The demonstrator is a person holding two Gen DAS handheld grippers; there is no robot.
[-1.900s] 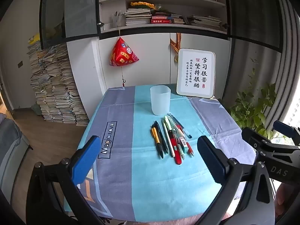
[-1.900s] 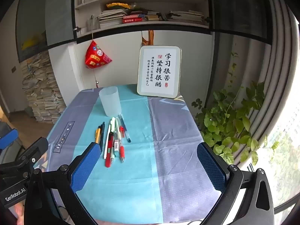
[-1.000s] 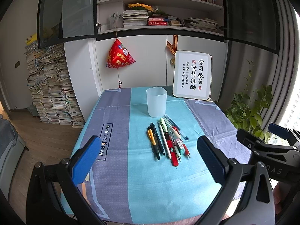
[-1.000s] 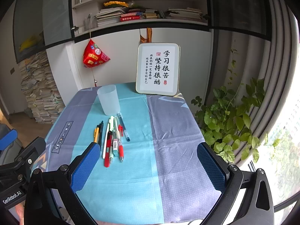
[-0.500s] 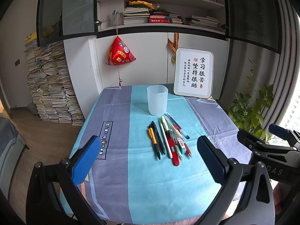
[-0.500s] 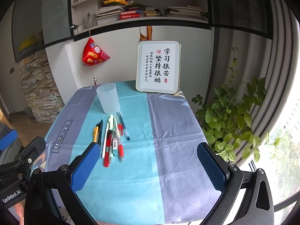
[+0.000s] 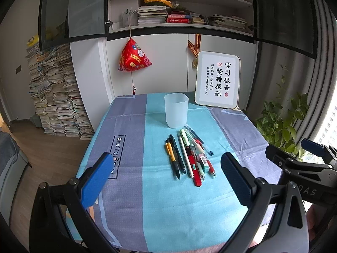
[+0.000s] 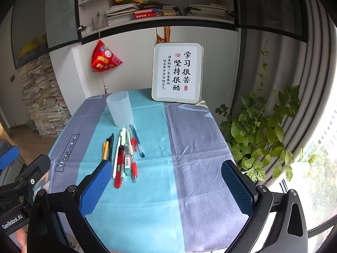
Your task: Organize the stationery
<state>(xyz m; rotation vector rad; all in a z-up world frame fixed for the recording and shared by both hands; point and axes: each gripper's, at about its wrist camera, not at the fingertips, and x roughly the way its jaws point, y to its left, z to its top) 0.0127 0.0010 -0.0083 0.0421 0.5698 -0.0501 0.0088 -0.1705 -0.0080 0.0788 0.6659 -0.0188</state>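
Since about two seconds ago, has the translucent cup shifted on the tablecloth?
No. The cup stands just behind the pens on the teal stripe as before; only the cameras moved.

The right gripper is hovering wide apart and empty above the near edge of the blue-and-grey tablecloth. A row of pens is lying just in front of the upright translucent cup. A framed calligraphy sign is leaning behind.
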